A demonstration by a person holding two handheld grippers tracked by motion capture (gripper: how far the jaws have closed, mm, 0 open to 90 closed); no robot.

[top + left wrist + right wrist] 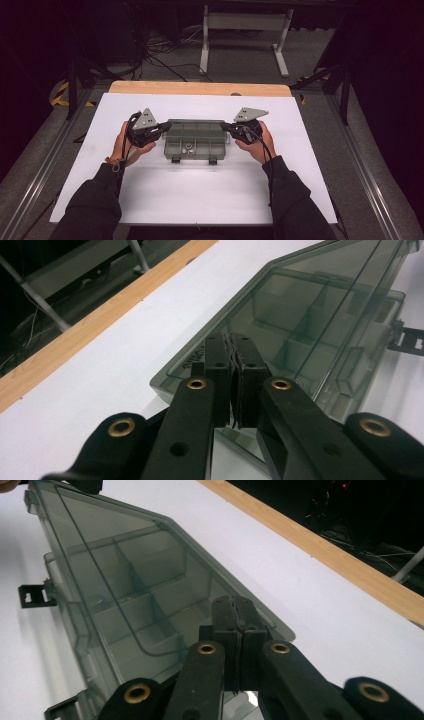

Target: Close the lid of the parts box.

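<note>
A smoky-grey compartment box (195, 142) lies mid-table on the white sheet, with small metal parts (188, 148) in a front cell. Its clear lid (310, 305) (125, 570) stands tilted above the compartments. My left gripper (167, 128) (231, 337) is shut, its tips lying on the lid's left corner. My right gripper (225, 126) (234, 600) is shut as well, its tips on the lid's right corner. I see nothing pinched between either pair of pads. Black latches (176, 160) hang at the box's front.
The white sheet (150, 200) covers the table, with a wooden edge (200, 88) at the far side. Beyond it stand a white desk frame (245, 22) and cables on the floor. A latch (32, 596) sticks out from the box's side.
</note>
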